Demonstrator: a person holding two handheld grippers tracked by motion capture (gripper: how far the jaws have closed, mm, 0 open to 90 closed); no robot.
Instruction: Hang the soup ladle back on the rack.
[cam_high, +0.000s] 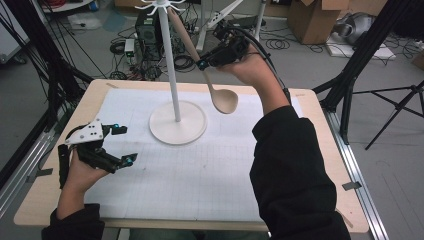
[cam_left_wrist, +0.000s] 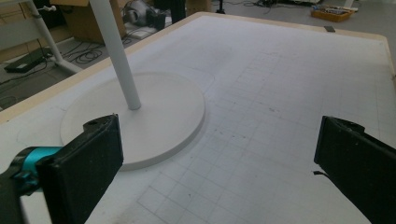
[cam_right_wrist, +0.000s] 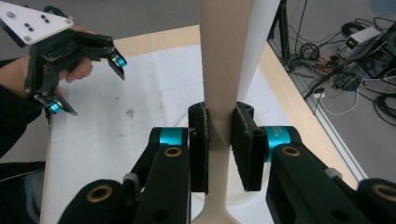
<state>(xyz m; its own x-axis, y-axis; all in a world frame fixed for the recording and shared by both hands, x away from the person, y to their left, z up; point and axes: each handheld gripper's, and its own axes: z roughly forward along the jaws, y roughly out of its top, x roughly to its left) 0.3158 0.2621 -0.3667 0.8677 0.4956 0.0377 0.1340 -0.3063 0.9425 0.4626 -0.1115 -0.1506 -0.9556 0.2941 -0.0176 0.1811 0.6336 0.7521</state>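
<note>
A pale wooden spoon (cam_high: 220, 97) hangs in the air, bowl down, its handle slanting up toward the top of the white stand's pole (cam_high: 170, 65). My right gripper (cam_high: 204, 64) is shut on the spoon's handle (cam_right_wrist: 225, 70), which shows pinched between the two black pads (cam_right_wrist: 245, 144) in the right gripper view. The stand's round base (cam_high: 177, 123) rests on the white grid mat (cam_high: 200, 170). My left gripper (cam_high: 122, 145) hovers low over the mat's left side, jaws wide apart with nothing between them; its view looks at the stand's base (cam_left_wrist: 140, 121) and pole (cam_left_wrist: 114, 51).
The wooden table's edge (cam_high: 60, 140) frames the mat. Beyond the table lie cables, a computer case (cam_high: 145, 30), cardboard boxes (cam_high: 315, 17) and black tripod legs (cam_high: 360, 55). White hooks (cam_high: 160, 6) crown the stand's pole.
</note>
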